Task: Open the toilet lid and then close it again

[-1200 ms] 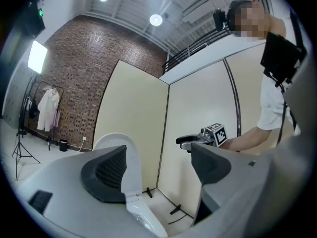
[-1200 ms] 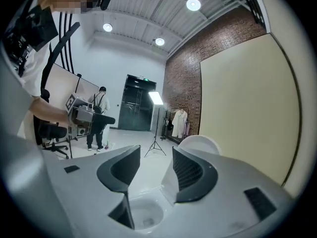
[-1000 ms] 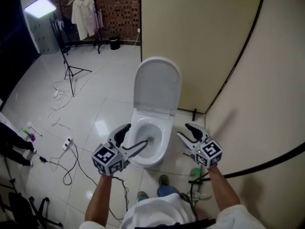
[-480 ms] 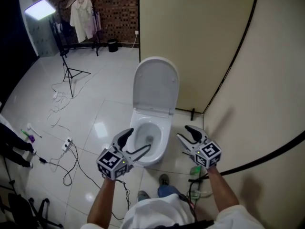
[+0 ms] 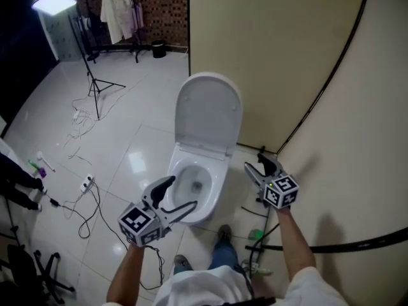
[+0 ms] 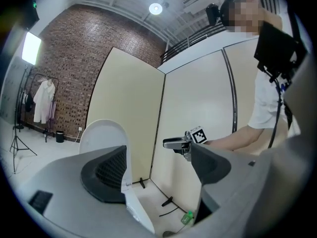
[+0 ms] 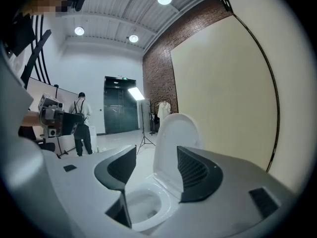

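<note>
The white toilet's lid (image 5: 208, 113) stands upright against the beige partition, above the uncovered bowl (image 5: 193, 185). My left gripper (image 5: 182, 193) is open with nothing in it, near the bowl's front left rim. My right gripper (image 5: 255, 164) hangs to the right of the bowl, below the lid's right edge; its jaws are opening and nothing is between them. In the right gripper view the lid (image 7: 173, 133) and bowl (image 7: 143, 205) lie ahead of the parted fingers, apart from them. In the left gripper view the lid (image 6: 101, 138) shows past the left finger, and the right gripper (image 6: 184, 143) is beyond.
Beige partition walls (image 5: 268, 50) close in behind and to the right of the toilet. Cables and a power strip (image 5: 86, 185) lie on the tiled floor at left, with a tripod (image 5: 95, 85), a studio light (image 5: 53, 1) and a clothes rack (image 5: 120, 11) further back. A green bottle (image 5: 255, 234) lies by the right wall.
My right gripper has moved forward alongside the bowl, closer to the lid. My left gripper has drifted slightly back and to the left. The lid has stayed upright.
</note>
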